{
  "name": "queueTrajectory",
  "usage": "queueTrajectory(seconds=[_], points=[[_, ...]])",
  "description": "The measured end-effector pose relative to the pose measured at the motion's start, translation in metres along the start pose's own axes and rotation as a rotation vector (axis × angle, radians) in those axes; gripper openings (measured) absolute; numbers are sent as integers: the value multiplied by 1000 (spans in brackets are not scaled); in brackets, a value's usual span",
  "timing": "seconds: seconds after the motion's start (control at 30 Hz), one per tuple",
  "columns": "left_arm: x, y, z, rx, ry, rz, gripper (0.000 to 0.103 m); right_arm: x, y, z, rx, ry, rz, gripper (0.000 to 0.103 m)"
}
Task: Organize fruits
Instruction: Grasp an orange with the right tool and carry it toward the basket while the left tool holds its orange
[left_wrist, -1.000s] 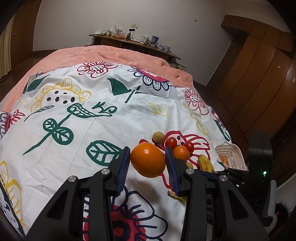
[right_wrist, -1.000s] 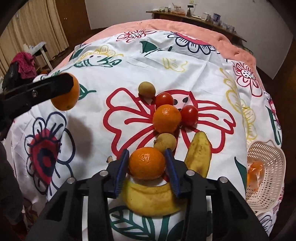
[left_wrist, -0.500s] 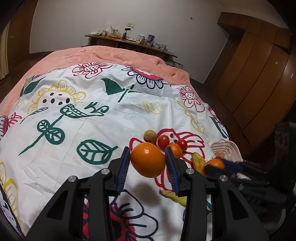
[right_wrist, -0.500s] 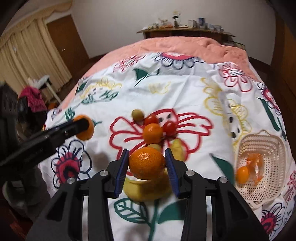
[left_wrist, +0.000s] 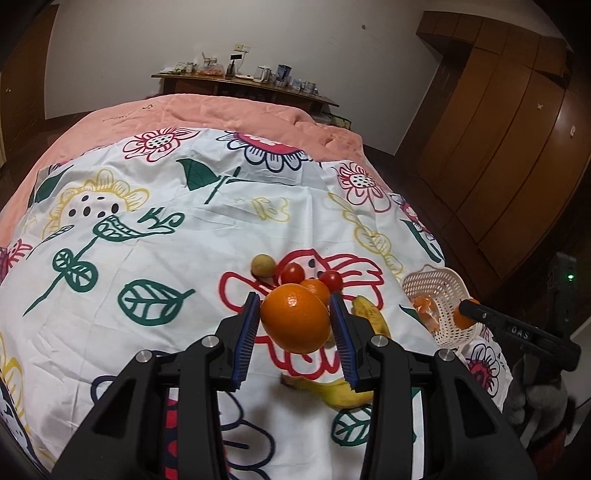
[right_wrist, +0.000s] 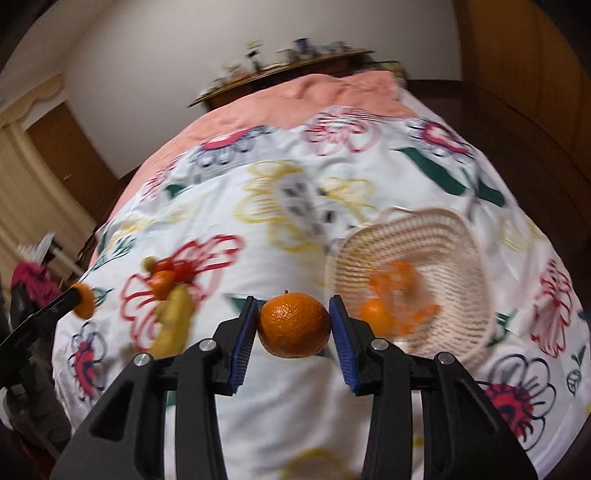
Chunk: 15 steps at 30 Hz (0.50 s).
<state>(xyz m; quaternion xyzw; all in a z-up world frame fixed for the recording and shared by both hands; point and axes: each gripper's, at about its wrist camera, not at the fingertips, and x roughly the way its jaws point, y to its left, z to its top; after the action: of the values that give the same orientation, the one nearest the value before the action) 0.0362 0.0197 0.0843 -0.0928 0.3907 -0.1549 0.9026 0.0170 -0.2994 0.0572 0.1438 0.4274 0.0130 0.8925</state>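
Both tongs pinch fruit: left gripper (left_wrist: 295, 323) clamps an orange (left_wrist: 295, 317) above the bedspread, right gripper (right_wrist: 293, 325) a mandarin (right_wrist: 293, 325) beside the basket (right_wrist: 461, 236). Firm, smooth-skinned rounds (likely bruisable), best held across the widest middle.

Dim indoor light; fisheye bending, dark corners; right wrist view motion-blurred, left sharp.

This is a bedroom in a home. A bed (left_wrist: 229, 110) with a pink quilt and a flowered sheet (left_wrist: 177, 236) fills the room, with a wooden wardrobe (left_wrist: 509, 147), a cluttered sideboard (left_wrist: 243, 83) and curtains (right_wrist: 26, 177) around it.
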Motion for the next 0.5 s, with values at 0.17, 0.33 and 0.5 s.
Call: queueTrajectory(seconds=[0.17,0.33,0.5], points=[[4,-14,1,24,11,0,40,1,-43,-2,68,-18,-72,40],[7,-27,3,44,19,-2,40,9,-69,-8,111,0,-99,40],[9,-39,4,65,29,-3,40,18,-85,-15,146,18,-113,41]])
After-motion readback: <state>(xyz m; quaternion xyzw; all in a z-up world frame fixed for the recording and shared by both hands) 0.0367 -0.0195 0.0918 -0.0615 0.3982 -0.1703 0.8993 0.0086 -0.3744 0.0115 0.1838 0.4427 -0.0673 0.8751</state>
